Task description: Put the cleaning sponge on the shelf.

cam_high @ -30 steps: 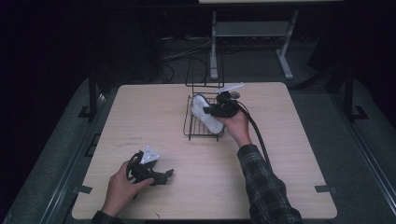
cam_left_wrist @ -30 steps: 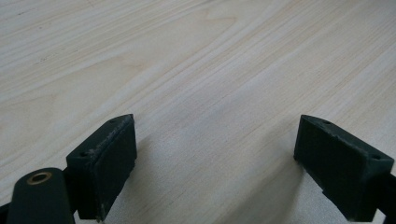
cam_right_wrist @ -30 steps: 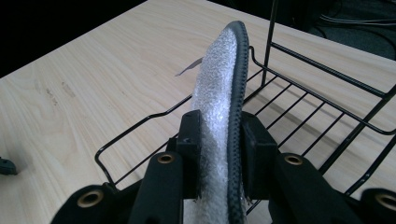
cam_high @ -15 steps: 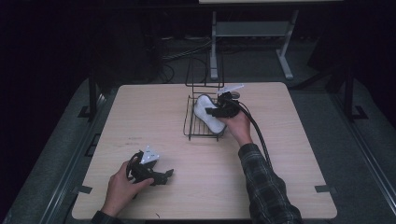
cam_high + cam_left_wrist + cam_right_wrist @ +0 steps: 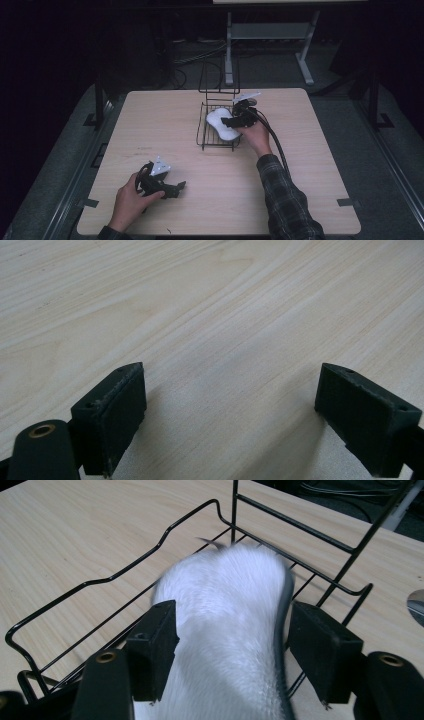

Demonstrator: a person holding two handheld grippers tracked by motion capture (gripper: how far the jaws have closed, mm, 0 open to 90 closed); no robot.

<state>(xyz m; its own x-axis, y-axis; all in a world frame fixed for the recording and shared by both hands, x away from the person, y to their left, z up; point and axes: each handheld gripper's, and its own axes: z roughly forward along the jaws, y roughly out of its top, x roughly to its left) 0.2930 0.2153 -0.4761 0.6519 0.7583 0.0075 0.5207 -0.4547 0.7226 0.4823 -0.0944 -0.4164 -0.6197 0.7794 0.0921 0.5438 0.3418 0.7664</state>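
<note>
— What's nearest you?

— My left gripper [image 5: 175, 187], jaws wide apart over bare desk [image 5: 210, 315], holding nothing.

— Farther out?

— My right gripper [image 5: 232, 647] straddles a white fluffy slipper [image 5: 225, 630] in the wire rack [image 5: 202, 142]. Its near end is cut off; it runs lengthwise away from me. Whether the pads press it, I cannot tell.

Pale matt wood-grain tabletop [image 5: 210, 315], thin glossy black wire rack [image 5: 125, 575], fluffy white slipper [image 5: 225, 630], matt black ribbed tool [image 5: 232, 410] pads [image 5: 360, 415]
</note>
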